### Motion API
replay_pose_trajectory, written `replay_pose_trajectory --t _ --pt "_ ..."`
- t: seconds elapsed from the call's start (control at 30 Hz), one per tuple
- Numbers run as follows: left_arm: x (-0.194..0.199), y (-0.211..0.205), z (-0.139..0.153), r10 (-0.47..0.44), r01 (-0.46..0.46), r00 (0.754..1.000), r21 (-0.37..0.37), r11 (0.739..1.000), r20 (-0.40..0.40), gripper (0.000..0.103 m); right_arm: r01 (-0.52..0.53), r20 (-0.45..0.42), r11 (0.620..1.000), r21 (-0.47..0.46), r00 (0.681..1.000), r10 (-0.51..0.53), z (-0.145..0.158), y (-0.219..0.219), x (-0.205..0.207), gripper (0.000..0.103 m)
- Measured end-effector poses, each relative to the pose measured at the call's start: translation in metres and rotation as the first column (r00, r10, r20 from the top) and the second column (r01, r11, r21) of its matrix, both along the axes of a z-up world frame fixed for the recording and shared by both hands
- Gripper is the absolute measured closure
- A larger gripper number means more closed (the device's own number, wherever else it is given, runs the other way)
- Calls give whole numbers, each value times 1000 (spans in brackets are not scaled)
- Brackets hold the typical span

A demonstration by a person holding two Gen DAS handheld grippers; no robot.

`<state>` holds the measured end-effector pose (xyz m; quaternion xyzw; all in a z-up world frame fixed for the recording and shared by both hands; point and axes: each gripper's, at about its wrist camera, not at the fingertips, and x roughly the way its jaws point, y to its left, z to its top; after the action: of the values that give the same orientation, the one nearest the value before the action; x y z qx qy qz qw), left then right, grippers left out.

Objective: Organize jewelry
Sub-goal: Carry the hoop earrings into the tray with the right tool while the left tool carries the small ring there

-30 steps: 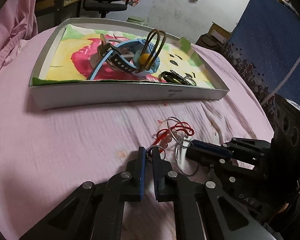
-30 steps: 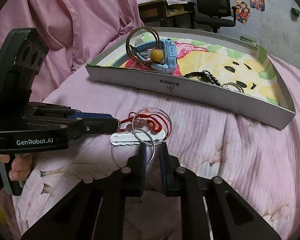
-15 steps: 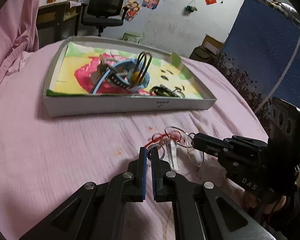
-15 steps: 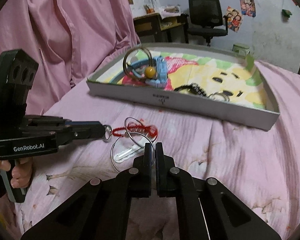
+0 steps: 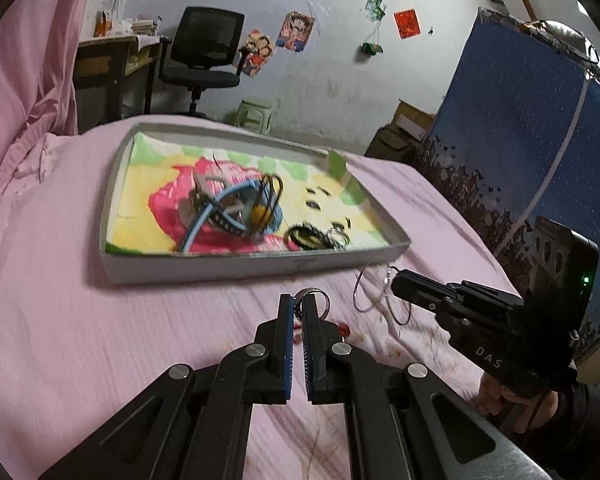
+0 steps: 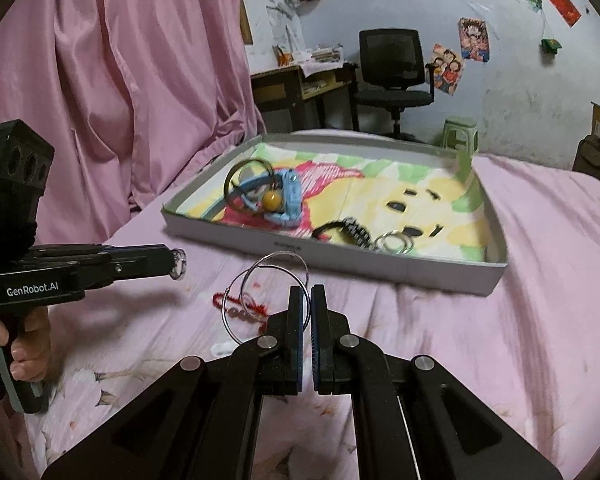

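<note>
Both grippers are clamped on stuff above the pink bed (image 5: 60, 320), near the tray's (image 6: 380, 270) front wall. Left gripper (image 5: 299, 300) pinches a small silver ring (image 6: 179, 263), right gripper (image 6: 310, 290) holds two thin hoop earrings (image 6: 260, 292). The red beaded bracelet (image 6: 240, 306) lies on the sheet below.

Dim indoor light, motion blur, fisheye-warped edges.

Bare pink bedsheet (image 6: 460, 340) lies open before the tray's front wall (image 6: 340, 266); red bracelet (image 6: 240, 308) lies near.
</note>
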<state>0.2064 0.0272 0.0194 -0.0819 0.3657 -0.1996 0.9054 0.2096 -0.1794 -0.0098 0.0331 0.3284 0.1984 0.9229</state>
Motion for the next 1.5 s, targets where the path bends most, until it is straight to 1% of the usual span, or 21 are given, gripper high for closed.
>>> replay_pose_trajectory --t 0.2,0.37,0.47,0.57,0.7,0.8,0.9,1.13,1.27,1.33,1.5 --pt "10 4 12 69 -69 995 0 998 65 98 25 49 1000 1 998 -25 15 -7 8 100" --pt "23 11 21 159 -161 979 9 987 126 98 45 83 999 5 995 -46 26 -6 23 100" --pt "33 16 22 206 -208 969 5 978 134 98 69 98 997 19 993 -71 31 -4 35 100" --pt "42 19 19 244 -250 960 27 968 139 98 85 102 996 25 991 -87 31 0 47 100" --pt "55 20 11 286 -296 950 72 952 123 98 92 92 996 11 991 -93 24 11 61 100" --pt "62 22 3 304 -313 947 91 945 104 98 106 80 994 0 991 -105 18 16 69 100" --pt "70 26 -5 315 -322 946 103 941 81 98 131 48 991 2 990 -131 8 16 79 100" --pt "78 22 -17 292 -295 955 135 946 42 98 149 -4 989 -24 989 -149 -10 16 90 100" --pt "84 21 -22 284 -281 959 162 946 5 98 146 -46 988 -41 988 -148 -21 17 95 100" --pt "86 22 -25 286 -280 958 164 946 -16 97 146 -61 988 -47 987 -149 -24 18 97 100" --pt "85 24 -27 288 -281 957 149 948 -29 97 153 -77 987 -58 985 -157 -27 17 97 99"
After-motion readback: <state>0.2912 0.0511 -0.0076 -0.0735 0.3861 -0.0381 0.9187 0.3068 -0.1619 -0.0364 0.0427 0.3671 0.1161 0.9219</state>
